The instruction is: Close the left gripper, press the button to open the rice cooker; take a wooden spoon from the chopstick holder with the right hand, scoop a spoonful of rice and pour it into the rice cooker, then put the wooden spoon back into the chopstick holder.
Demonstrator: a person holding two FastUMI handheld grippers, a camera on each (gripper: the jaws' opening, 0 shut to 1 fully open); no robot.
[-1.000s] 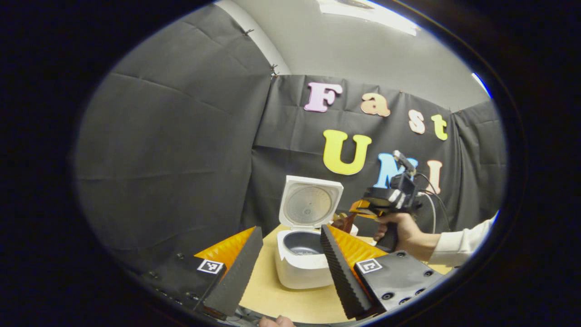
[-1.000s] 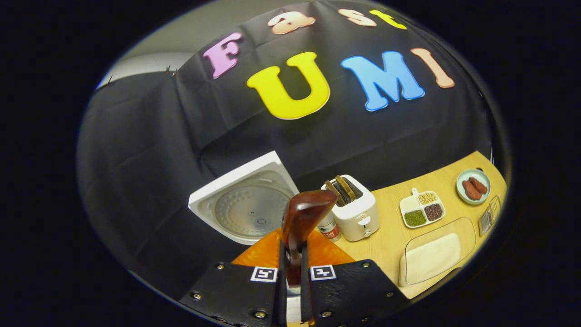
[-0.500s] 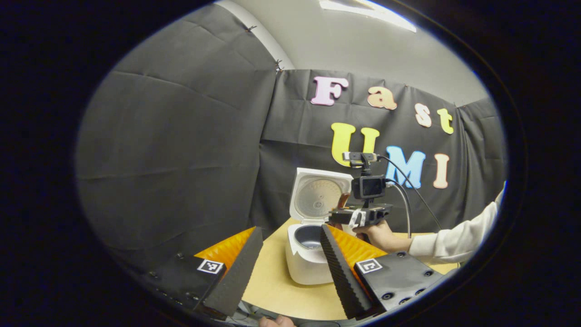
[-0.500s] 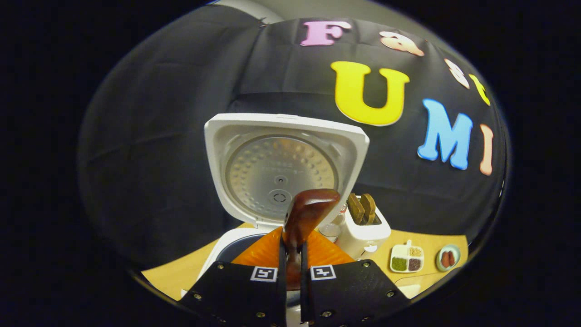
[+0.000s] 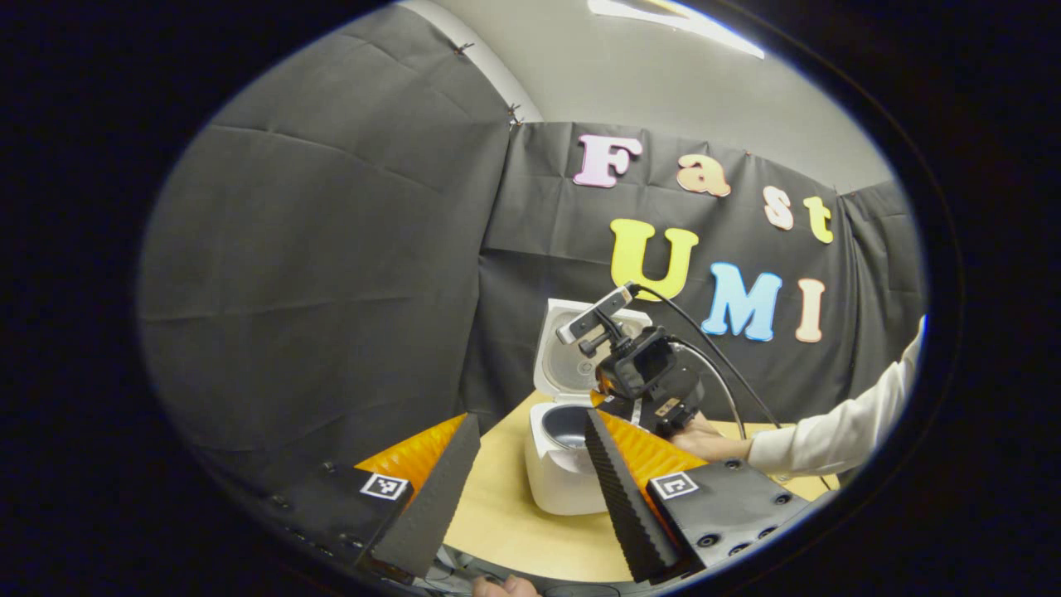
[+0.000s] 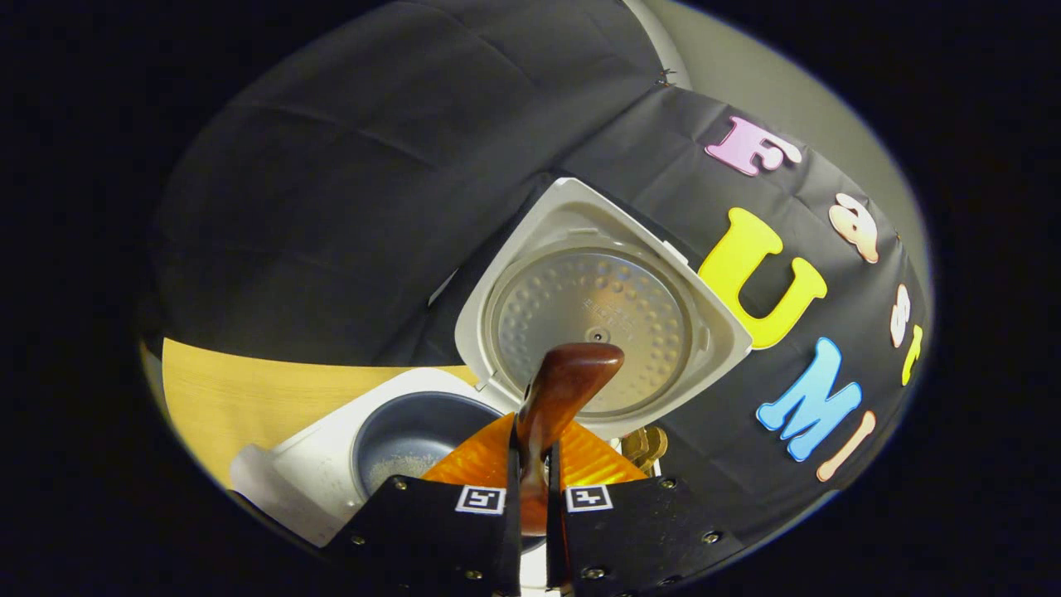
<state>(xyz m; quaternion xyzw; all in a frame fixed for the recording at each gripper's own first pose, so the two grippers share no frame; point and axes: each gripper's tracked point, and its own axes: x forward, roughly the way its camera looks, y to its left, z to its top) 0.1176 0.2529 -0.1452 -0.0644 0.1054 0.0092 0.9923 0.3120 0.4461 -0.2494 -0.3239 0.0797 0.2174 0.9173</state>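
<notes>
Black cloth booth, pale wood table (image 6: 215, 390) underneath. Rice cooker (image 6: 307, 464) sat open, lid (image 6: 593, 307) tipped back, some rice already in pot (image 6: 410, 448). Right gripper (image 6: 530, 497) pinched wooden spoon (image 6: 559, 398) by handle, long axis running straight out from fingers, bowl end hovering over pot, pot just below and left of it. Left gripper (image 5: 530, 489) idle, fingers spread, farther back from cooker. No readable brand or label, print on inner lid too small

left gripper view set back, facing the open rice cooker (image 5: 564, 464) between its jaws, right gripper view close above, tilted, both sharing its pot and lid
</notes>
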